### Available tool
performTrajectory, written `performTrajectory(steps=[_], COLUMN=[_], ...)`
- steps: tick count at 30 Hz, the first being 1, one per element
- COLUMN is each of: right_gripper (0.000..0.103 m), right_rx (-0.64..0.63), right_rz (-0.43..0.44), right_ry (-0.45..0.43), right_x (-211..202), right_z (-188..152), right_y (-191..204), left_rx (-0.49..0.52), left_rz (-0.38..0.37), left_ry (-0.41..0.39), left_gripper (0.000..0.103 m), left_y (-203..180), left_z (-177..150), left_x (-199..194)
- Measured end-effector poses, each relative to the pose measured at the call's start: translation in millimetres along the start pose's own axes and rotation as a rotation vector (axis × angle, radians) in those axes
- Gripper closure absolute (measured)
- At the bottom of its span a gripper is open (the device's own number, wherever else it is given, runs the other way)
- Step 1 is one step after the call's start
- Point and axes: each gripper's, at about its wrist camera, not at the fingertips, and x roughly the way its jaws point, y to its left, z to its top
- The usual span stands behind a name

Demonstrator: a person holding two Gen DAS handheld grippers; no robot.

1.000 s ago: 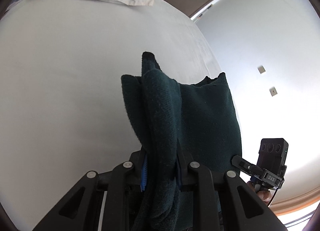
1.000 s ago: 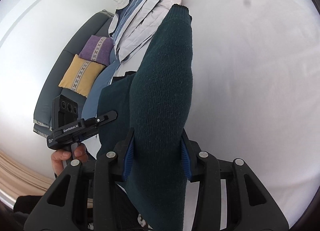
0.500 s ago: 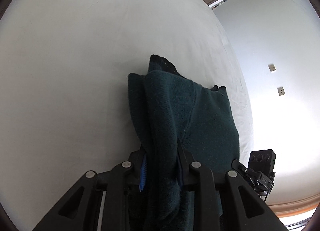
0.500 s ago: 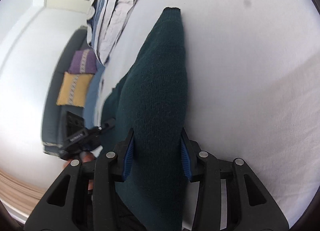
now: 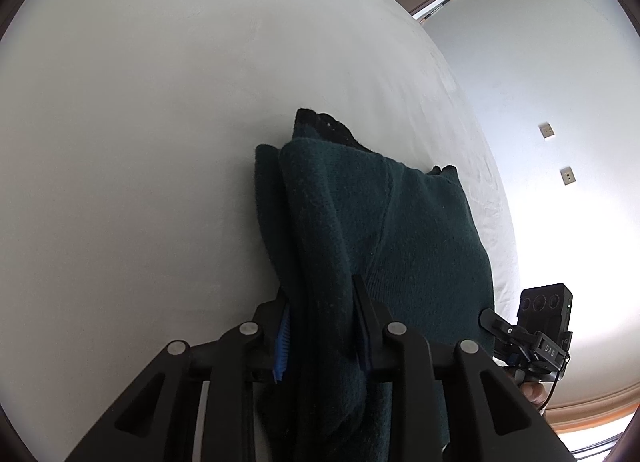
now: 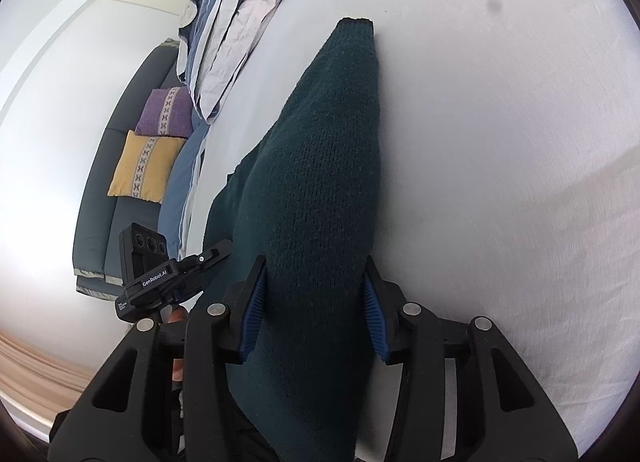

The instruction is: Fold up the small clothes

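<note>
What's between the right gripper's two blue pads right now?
In the right wrist view, the right gripper has the dark green knit garment bunched between its pads, and its jaws are opening. Nothing else sits there.

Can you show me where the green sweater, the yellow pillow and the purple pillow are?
green sweater (image 6: 320, 181): right wrist view, middle of the knit sleeve.
yellow pillow (image 6: 144, 165): right wrist view, its patterned centre stripe.
purple pillow (image 6: 166, 111): right wrist view, its front face.

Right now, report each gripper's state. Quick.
Left gripper: jaws opening, bunched dark green sweater still between its pads.
Right gripper: jaws opening, the sweater's sleeve between them.
</note>
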Motion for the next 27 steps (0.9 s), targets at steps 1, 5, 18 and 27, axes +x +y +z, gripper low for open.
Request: performTrajectory(steps=[1, 5, 18, 27], right_gripper=[0.061, 0.060, 0.053, 0.031], right_rx=[0.005, 0.009, -0.121, -0.442], right_rz=[0.007, 0.052, -0.257, -0.533], right_ry=[-0.002, -0.015, -0.249, -0.438], right_x=[1.4, 4.8, -73.8, -97.4], right_z=[0.5, -1.3, -16.3, -56.4], right_y=[-2.1, -5.8, 30.8, 120.7], left_rx=[0.001, -0.012, 0.234, 0.476], left_rz=[0.001, -0.004, 0.304, 0.590], left_ry=[0.001, -0.003, -0.342, -0.749], left_gripper=[0.071, 0.065, 0.021, 0.000], left_y=[-0.2, 1.6, -55.8, -136.3], left_z=[-0.2, -2.5, -60.2, -121.3], left_x=[0.6, -1.8, -86.3, -136.7])
